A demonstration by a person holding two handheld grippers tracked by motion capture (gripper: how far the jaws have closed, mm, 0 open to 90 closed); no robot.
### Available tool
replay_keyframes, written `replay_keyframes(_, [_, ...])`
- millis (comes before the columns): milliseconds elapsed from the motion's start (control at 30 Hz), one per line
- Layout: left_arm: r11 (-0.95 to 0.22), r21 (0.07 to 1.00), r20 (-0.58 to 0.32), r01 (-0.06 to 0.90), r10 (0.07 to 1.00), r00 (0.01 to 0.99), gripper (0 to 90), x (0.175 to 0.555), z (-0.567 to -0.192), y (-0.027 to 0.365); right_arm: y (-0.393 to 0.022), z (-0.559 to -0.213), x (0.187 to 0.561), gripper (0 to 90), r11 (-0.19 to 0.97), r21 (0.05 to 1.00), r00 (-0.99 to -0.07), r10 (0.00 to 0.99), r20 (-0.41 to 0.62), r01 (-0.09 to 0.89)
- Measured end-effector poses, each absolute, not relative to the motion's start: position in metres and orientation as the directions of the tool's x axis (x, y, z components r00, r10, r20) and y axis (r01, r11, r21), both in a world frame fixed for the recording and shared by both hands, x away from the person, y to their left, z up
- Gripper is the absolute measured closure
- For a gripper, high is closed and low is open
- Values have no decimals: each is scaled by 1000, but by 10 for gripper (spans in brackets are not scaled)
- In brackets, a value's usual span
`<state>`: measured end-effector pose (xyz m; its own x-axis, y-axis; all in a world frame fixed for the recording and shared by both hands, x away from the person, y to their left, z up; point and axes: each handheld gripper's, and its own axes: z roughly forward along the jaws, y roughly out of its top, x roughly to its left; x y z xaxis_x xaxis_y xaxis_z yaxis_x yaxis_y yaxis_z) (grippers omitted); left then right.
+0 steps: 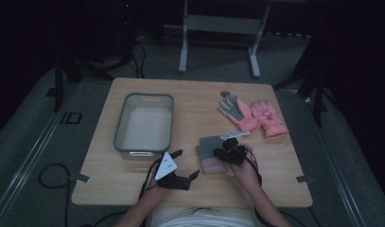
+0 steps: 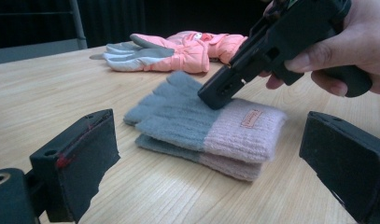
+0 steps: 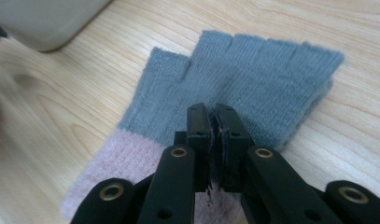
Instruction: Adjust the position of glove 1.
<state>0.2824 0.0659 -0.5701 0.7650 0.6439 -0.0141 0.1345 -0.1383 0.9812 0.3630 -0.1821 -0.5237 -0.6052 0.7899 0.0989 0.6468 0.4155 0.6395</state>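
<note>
My right gripper [image 2: 220, 95], jaws closed empty, rests on the stacked grey-and-pink knit gloves [image 1: 210, 155] near the table's [image 1: 190, 189] near edge; left gripper [image 1: 180, 165] hangs open beside them; nothing lifted, clear bin [image 1: 145, 142] empty, so I judge grasping and placing outstanding.

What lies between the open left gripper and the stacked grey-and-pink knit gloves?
Bare wooden tabletop. The left gripper view shows nothing between the left gripper and the knit gloves.
</note>
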Motion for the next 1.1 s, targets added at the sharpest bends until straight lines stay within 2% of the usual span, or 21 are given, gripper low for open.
replay_keyframes(300, [-146,977,-18,154,667,745,30,284,-570,65,-182,-534,362,841,428,633,-604,793,79,645])
replay_keyframes(467, [-169,975,-3,146,642,767,47,282,-568,62,-181,-536,361,813,444,635,-614,787,62,633])
replay_keyframes(633, [-213,969,39,122,624,780,55,275,-558,52,-185,-531,361,779,414,651,-611,785,98,636])
replay_keyframes(767, [-229,968,72,101,642,763,55,274,-551,47,-192,-512,362,681,374,683,-610,781,132,627])
replay_keyframes(933, [-295,949,80,111,566,820,60,279,-548,42,-202,-493,374,584,363,715,-624,771,129,597])
replay_keyframes(1033, [-357,929,110,99,520,847,69,283,-547,33,-206,-487,384,588,368,717,-631,765,128,592])
replay_keyframes(1100, [-410,908,143,83,489,860,111,287,-547,25,-206,-487,391,595,377,712,-635,763,125,593])
